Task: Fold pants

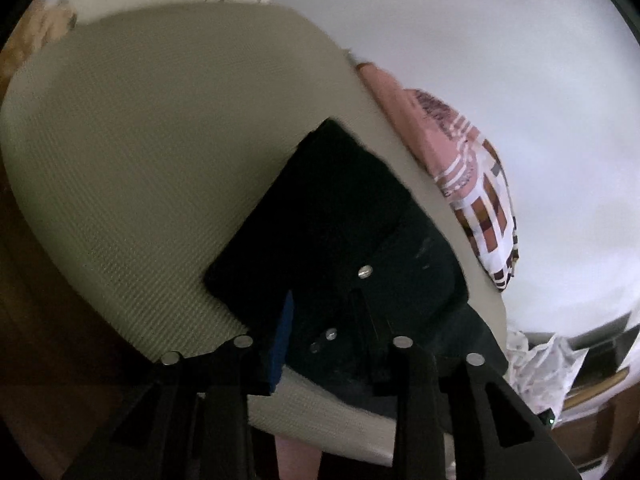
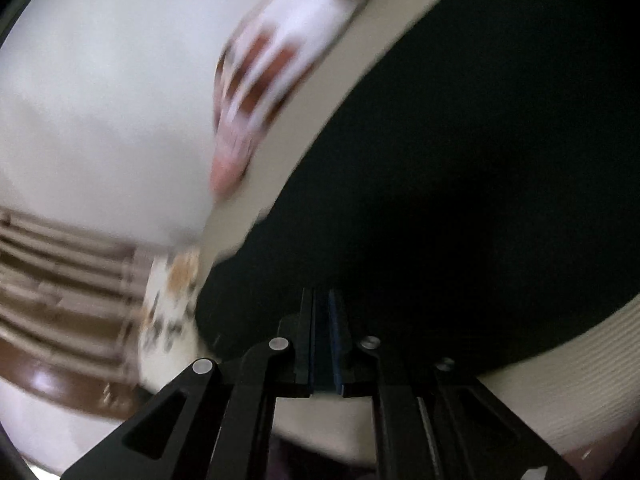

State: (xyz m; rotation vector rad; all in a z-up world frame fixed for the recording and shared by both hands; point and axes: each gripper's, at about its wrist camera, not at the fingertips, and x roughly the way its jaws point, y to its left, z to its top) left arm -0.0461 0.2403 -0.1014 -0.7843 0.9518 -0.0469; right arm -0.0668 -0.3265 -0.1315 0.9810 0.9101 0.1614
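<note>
The left gripper point(image 1: 324, 332), jaws partly apart and apparently empty, and the right gripper point(image 2: 325, 340), jaws together on nothing visible, hover over the black pants point(image 1: 320, 216), lying as a compact rectangle on the beige mat point(image 1: 140, 140), so folding appears nearly complete.

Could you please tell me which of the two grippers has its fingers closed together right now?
The right gripper: its blue-padded fingers meet above the black pants, while the left gripper shows a clear gap.
</note>
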